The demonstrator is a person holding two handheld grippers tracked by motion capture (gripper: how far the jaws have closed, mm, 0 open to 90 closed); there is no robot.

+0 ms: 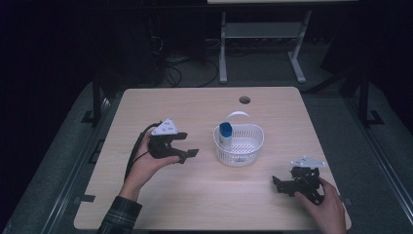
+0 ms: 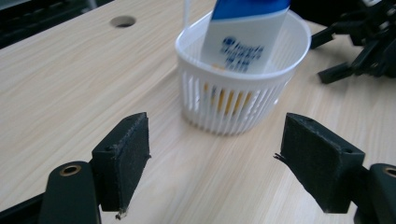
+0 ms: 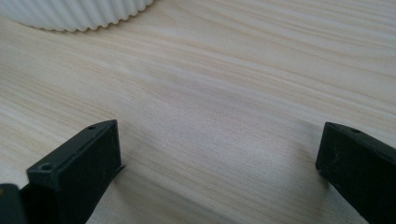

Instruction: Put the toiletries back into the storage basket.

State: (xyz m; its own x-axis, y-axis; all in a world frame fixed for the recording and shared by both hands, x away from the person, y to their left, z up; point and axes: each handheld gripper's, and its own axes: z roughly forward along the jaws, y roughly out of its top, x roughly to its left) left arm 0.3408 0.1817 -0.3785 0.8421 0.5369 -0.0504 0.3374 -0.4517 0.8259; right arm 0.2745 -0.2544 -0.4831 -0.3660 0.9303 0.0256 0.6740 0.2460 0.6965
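A white basket [image 1: 238, 145] sits mid-table [image 1: 195, 195] with a blue-and-white bottle [image 1: 225, 132] standing tilted inside it. The left gripper [image 1: 187, 145] hovers just to the basket's left, jaws spread wide and empty, aimed at it (the bottle's label faces that camera). The right gripper [image 1: 282, 184] rests low near the table's right front, well apart, jaws also wide open.
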